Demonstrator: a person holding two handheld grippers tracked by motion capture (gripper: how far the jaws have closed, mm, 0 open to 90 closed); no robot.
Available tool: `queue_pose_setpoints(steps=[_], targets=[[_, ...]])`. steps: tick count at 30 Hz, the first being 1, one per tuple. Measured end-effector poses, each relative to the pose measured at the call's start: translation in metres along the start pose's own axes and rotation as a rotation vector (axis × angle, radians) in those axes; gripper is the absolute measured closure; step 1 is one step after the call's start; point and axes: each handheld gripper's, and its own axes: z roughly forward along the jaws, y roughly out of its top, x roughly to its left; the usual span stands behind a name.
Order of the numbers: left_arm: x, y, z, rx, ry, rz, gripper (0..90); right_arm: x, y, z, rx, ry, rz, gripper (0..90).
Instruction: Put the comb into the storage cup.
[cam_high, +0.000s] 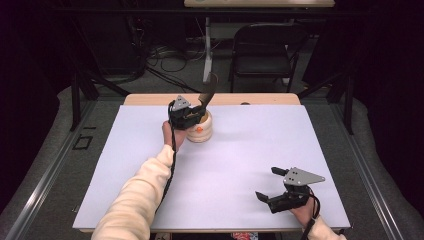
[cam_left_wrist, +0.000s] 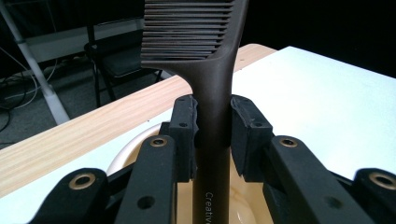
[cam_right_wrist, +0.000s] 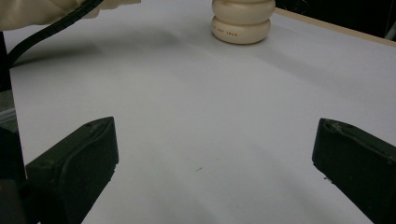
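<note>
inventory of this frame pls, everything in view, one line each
comb: 1, dark brown, clamped by its handle, standing up out of the holder
holder: 1, cream, ribbed and round, far left part of the table
table: 1, white top with a wooden far edge
folding chair: 1, black, on the floor beyond the table
left gripper: 1, black, shut on the comb above the holder
right gripper: 1, black, jaws open, near right corner of the table
sleeves: 2, cream, at the near edge

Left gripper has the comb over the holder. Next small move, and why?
Probably lower it straight down. The left gripper is shut on the comb by its handle, teeth up, handle end over the cream holder. The right gripper sits open, apart.
</note>
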Motion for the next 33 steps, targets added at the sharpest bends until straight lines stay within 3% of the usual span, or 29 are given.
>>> queue_pose_setpoints(steps=[33], targets=[[0.001, -0.0038, 0.001, 0.037, -0.011, 0.007, 72.0, -0.0001, 0.0, 0.0003, 0.003, 0.002, -0.002, 0.0]])
